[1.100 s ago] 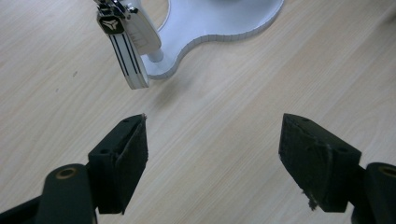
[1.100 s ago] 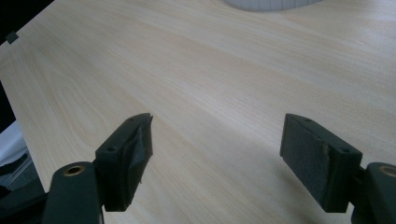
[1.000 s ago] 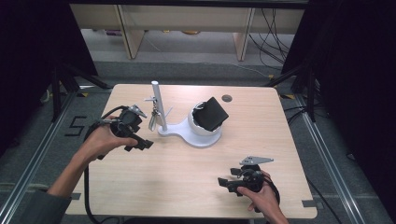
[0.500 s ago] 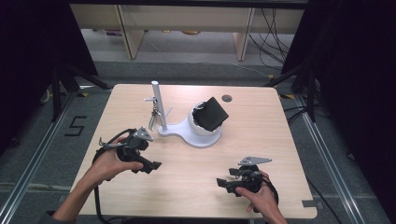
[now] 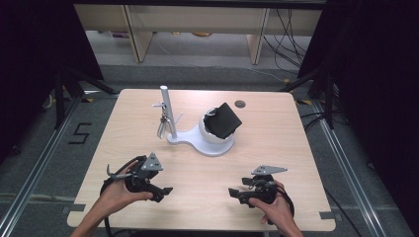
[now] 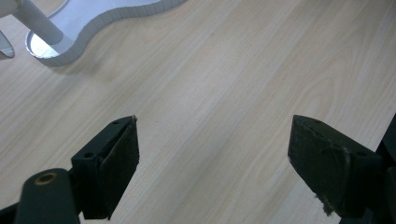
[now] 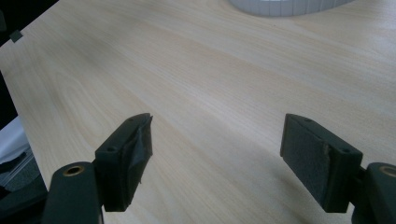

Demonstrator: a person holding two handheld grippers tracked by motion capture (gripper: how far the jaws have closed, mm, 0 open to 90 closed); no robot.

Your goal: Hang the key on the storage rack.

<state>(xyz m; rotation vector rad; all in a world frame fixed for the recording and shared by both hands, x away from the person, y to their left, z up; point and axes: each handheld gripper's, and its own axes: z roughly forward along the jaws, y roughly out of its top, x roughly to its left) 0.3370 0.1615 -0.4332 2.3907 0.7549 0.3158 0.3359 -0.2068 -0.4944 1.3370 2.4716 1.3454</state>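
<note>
White stand (image 5: pixel 200 140) mid-table, grippers well apart

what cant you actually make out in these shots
- Small metal items hanging on the white upright post, high view: too small to identify.
- Black box-like object on the white dome: its far side and how it attaches are hidden by its own body.
- White flat base, left gripper view: cut off by the top edge.
- Left gripper and right gripper: jaw pads too small in the high view.

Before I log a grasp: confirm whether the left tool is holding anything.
No. In the left gripper view, the left tool has its jaws wide apart with bare table between them.
</note>
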